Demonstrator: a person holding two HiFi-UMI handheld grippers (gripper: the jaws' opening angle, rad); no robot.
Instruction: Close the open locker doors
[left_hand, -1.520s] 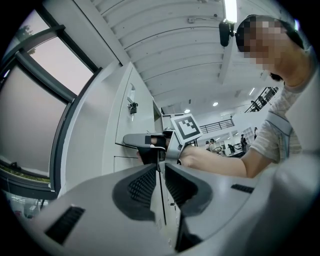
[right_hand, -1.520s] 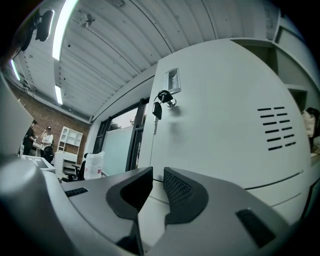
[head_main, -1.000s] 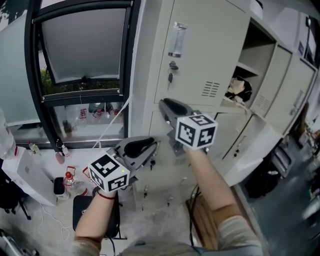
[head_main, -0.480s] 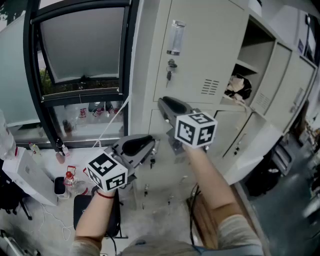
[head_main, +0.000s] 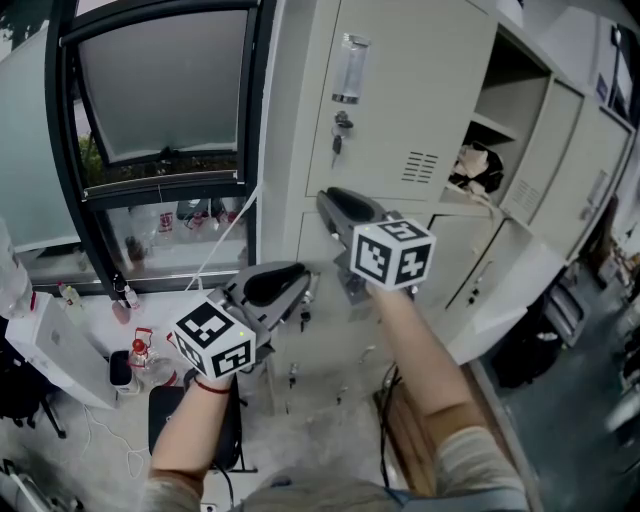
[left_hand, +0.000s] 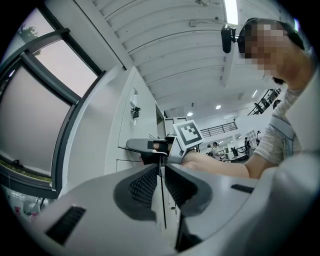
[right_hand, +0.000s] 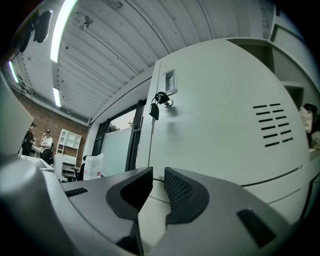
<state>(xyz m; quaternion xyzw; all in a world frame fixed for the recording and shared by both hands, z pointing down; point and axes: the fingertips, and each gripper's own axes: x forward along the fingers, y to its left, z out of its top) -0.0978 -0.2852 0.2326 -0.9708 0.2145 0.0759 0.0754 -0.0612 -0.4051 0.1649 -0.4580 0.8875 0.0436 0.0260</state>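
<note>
Head view, with both gripper views. A bank of grey lockers (head_main: 300, 150) stands to the right of a window (head_main: 165, 90).

The left-hand upper door (head_main: 415, 90) is closed; a key (head_main: 340, 128) hangs in its lock, and louvre slots are cut near its lower right corner. To its right an upper compartment (head_main: 510, 100) stands open, with a black-and-white bundle (head_main: 478, 172) on its lower shelf. That compartment's door (head_main: 545, 150) is swung out to the right. Below it a lower door (head_main: 505, 290) also hangs open, angled out toward the near right. Both open doors lie well to the right of the two grippers.

The right gripper (head_main: 328, 212) is held level, just in front of the closed door's bottom edge; whether it touches cannot be told. In the right gripper view its fingers (right_hand: 182, 192) stand a narrow gap apart with nothing between them, and the closed door (right_hand: 220, 115) and the key (right_hand: 160, 100) fill the background.

The left gripper (head_main: 305, 288) sits lower and further left, before the lower lockers. In the left gripper view its fingers (left_hand: 142, 185) are pressed together, leaving only a thin slit, and they hold nothing. The right gripper (left_hand: 150, 147) shows beyond them.

A red-capped bottle (head_main: 138, 352) stands on the floor at the near left.
</note>
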